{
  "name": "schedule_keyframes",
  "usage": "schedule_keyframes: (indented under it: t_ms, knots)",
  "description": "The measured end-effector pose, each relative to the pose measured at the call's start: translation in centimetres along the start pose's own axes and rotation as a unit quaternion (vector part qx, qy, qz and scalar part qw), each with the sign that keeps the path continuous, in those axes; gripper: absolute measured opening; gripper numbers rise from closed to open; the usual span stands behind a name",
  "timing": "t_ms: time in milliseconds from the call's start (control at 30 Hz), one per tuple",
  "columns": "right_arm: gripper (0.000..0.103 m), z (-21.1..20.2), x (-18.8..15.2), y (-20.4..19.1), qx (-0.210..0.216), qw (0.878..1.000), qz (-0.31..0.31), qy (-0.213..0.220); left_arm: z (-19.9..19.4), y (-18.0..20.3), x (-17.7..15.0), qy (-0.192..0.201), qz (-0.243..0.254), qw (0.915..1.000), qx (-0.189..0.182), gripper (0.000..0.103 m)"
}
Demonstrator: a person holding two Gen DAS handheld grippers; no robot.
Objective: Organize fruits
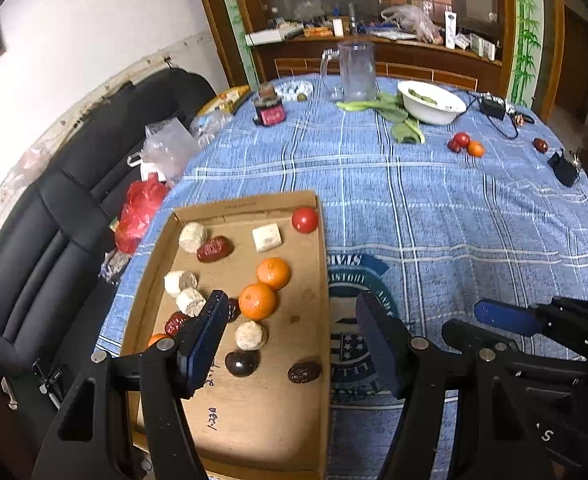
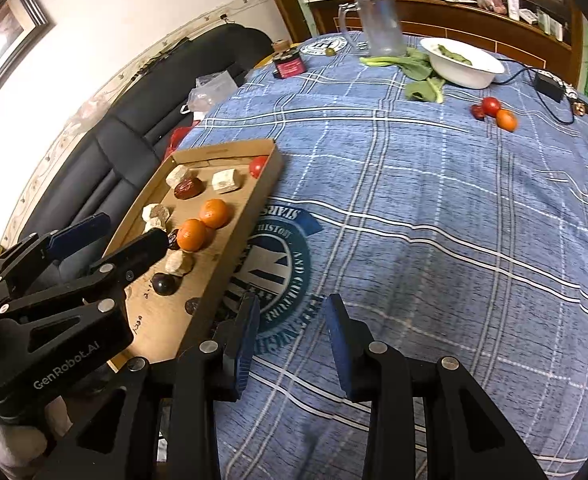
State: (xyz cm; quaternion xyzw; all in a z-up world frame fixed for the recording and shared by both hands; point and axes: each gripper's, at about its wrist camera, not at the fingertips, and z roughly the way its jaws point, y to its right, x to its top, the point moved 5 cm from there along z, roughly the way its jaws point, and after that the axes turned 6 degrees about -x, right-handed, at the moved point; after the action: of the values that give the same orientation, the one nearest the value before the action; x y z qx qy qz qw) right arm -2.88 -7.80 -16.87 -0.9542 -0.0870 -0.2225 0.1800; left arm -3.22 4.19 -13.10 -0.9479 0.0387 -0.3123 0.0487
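cardboard tray runs lengthwise away from camera.

Blue plaid tablecloth; brown cardboard tray; orange tangerines; white bowl

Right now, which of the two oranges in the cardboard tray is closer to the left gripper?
The nearer orange, just beside the left gripper's left finger; the other orange lies farther up the cardboard tray.
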Motion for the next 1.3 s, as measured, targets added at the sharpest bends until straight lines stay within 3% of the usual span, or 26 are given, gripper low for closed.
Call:
schedule_keyframes:
  t_ms: [133,333,467,533,700,900,1300]
  knots:
    - [0.038,-0.9,0.1,0.2,-0.001,1.0,-0.006,0.009,-1.9,0.1,0.7,0.037,-0.01,0.9991,0.018,0.078]
    - [0.038,-1.9,0.3,-0.7,0.003,0.999,-0.025,0.024,-5.0,-0.7,1.3,0.096,-0.03,0.9941,0.041,0.08]
    - [0.038,-2.4,0.4,-1.4,0.008,0.999,-0.037,0.031,-7.4,-1.8,1.7,0.137,-0.058,0.9866,0.067,0.099]
    - [0.038,-2.6,0.4,-1.9,0.011,0.998,-0.043,0.034,-8.4,-2.5,1.9,0.148,-0.074,0.983,0.079,0.1]
    - [0.039,-2.8,0.2,-3.1,0.018,0.998,-0.057,0.037,-9.0,-3.9,1.5,0.122,-0.109,0.9783,0.126,0.101]
    - [0.044,-2.6,0.0,-4.6,0.022,0.996,-0.076,0.037,-9.5,-4.1,0.4,0.132,-0.103,0.9696,0.178,0.101]
    - [0.05,-0.4,-0.6,-6.0,0.013,0.996,-0.088,0.009,-5.3,-5.6,-1.8,0.041,-0.133,0.9848,0.104,0.101]
